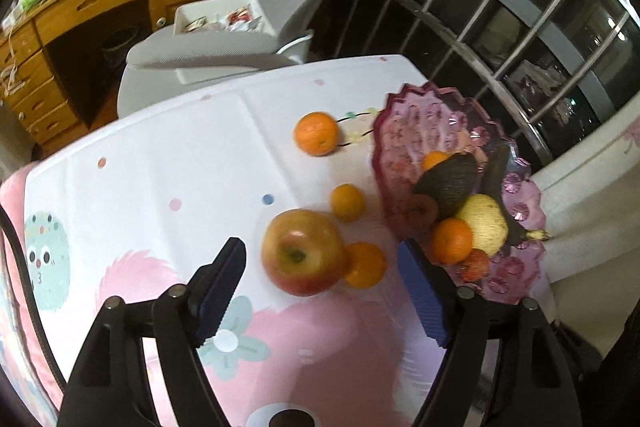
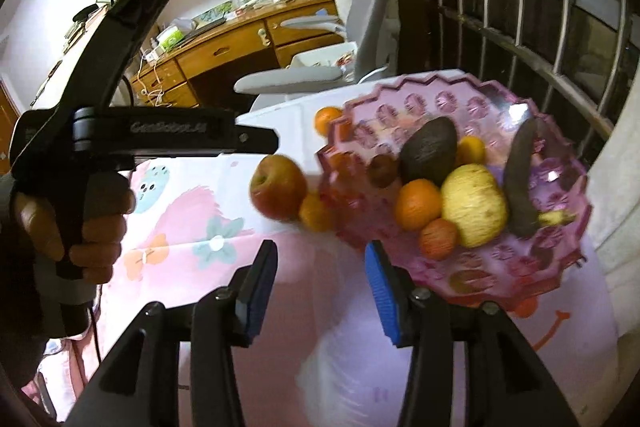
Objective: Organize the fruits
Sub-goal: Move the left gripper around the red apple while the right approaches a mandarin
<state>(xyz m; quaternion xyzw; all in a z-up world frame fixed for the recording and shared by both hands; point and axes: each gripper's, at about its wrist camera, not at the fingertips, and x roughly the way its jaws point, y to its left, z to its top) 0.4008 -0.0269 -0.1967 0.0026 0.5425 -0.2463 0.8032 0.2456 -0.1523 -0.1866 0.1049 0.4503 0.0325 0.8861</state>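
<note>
Left wrist view looks down on a red-yellow apple point(image 1: 304, 251) lying on the patterned tablecloth point(image 1: 160, 155), just beside the pink scalloped fruit bowl point(image 1: 394, 131). The left gripper point(image 1: 322, 291) stands wide open, empty, its blue pads point(image 1: 218, 293) on either side of the apple but short of it. One small orange point(image 1: 365, 264) touches the apple on the bowl side; a second point(image 1: 347, 202) sits close to the bowl's near rim, and a larger orange point(image 1: 316, 133) lies further along that rim. Inside the bowl are an avocado point(image 1: 448, 183), a yellow apple point(image 1: 484, 223), an orange point(image 1: 451, 240) and a dark, overripe banana point(image 1: 504, 195).

Right wrist view shows the right gripper point(image 2: 322, 291) also wide and empty, near the bowl's front rim point(image 2: 360, 243).

The apple looks like the fruit to lift next. To do it well, I would move the left gripper forward until the pads reach the apple's widest part, keeping the bowl-side pad between the apple and the touching orange so that only the apple is caught. It is round and smooth, so close firmly and level. Lift it clear above the rim, then set it down in the open space near the avocado rather than on the piled fruit.
</note>
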